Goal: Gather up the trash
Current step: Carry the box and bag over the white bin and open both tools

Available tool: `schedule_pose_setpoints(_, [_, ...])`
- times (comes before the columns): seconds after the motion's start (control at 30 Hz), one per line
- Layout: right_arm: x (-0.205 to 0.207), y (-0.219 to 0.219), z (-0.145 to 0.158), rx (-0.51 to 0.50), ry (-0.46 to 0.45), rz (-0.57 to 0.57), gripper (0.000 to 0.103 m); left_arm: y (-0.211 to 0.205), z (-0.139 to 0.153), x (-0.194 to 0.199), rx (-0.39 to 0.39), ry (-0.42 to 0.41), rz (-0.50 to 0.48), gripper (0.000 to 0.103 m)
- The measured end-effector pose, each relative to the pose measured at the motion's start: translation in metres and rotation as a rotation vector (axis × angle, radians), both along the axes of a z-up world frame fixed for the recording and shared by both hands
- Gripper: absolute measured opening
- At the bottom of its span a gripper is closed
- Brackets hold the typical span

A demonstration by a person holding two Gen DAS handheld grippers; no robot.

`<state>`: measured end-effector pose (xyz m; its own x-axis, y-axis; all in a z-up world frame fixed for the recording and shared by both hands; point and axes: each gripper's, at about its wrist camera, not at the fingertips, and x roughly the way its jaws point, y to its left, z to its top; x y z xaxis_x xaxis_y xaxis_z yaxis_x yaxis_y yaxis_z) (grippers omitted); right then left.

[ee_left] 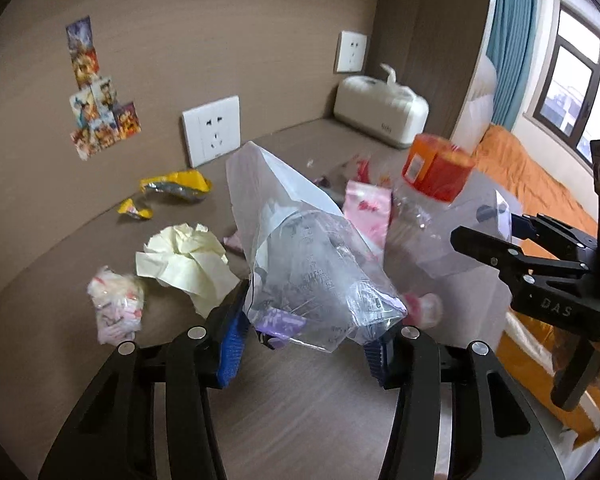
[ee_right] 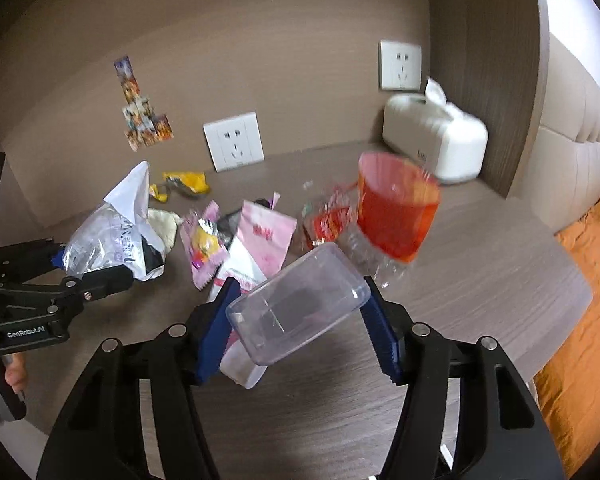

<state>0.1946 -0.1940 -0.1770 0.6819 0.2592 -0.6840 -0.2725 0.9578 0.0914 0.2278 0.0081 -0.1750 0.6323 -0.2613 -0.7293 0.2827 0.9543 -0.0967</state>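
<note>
My left gripper (ee_left: pixel 308 336) is shut on a clear plastic bag (ee_left: pixel 308 268) with trash inside, held above the brown table (ee_left: pixel 292 404). The bag also shows in the right wrist view (ee_right: pixel 112 232). My right gripper (ee_right: pixel 296 320) is shut on a clear plastic jar (ee_right: pixel 300 304) with an orange-red lid (ee_right: pixel 396 208), tilted in the air and blurred. The jar shows to the right of the bag in the left wrist view (ee_left: pixel 432 208). On the table lie a crumpled yellow tissue (ee_left: pixel 184 260), a yellow wrapper (ee_left: pixel 176 188), a pink-white wrapper (ee_left: pixel 116 308) and a pink packet (ee_right: pixel 260 244).
A white tissue box (ee_left: pixel 380 116) stands at the back right of the table. Wall sockets (ee_left: pixel 212 128) and stickers (ee_left: pixel 96 96) are on the brown wall. A bed with an orange cover (ee_left: pixel 540 208) lies past the table's right edge.
</note>
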Motion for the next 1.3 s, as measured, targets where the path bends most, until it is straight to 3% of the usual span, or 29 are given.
schedule_pose_setpoints(0.33, [-0.031,-0.031,0.042,-0.007,-0.075,0.012,0.061,-0.041,0.030,-0.037,-0.018,-0.047,-0.049,0.049])
schedule_pose_setpoints(0.53, [-0.066,-0.076,0.055,-0.018,-0.080,-0.025,0.060,-0.099,0.037,-0.064,-0.036,-0.053,-0.136,0.049])
schedule_pose_setpoints(0.73, [-0.112,-0.145,0.042,-0.049,-0.032,-0.084,0.060,-0.179,0.014,-0.099,-0.038,-0.004,-0.242,0.049])
schedule_pose_setpoints(0.83, [-0.132,-0.183,0.020,-0.066,0.020,-0.107,0.060,-0.219,-0.012,-0.115,-0.038,0.052,-0.290,0.049])
schedule_pose_setpoints(0.97, [-0.147,-0.219,-0.018,-0.078,0.069,-0.117,0.060,-0.266,-0.068,-0.135,-0.039,0.132,-0.333,0.049])
schedule_pose_setpoints(1.13, [-0.157,-0.258,-0.106,-0.071,0.129,-0.118,0.060,-0.313,-0.158,-0.146,-0.035,0.222,-0.368,0.049])
schedule_pose_setpoints(1.3, [-0.157,-0.279,-0.214,-0.045,0.193,-0.105,0.060,-0.352,-0.274,-0.150,-0.008,0.295,-0.402,0.049])
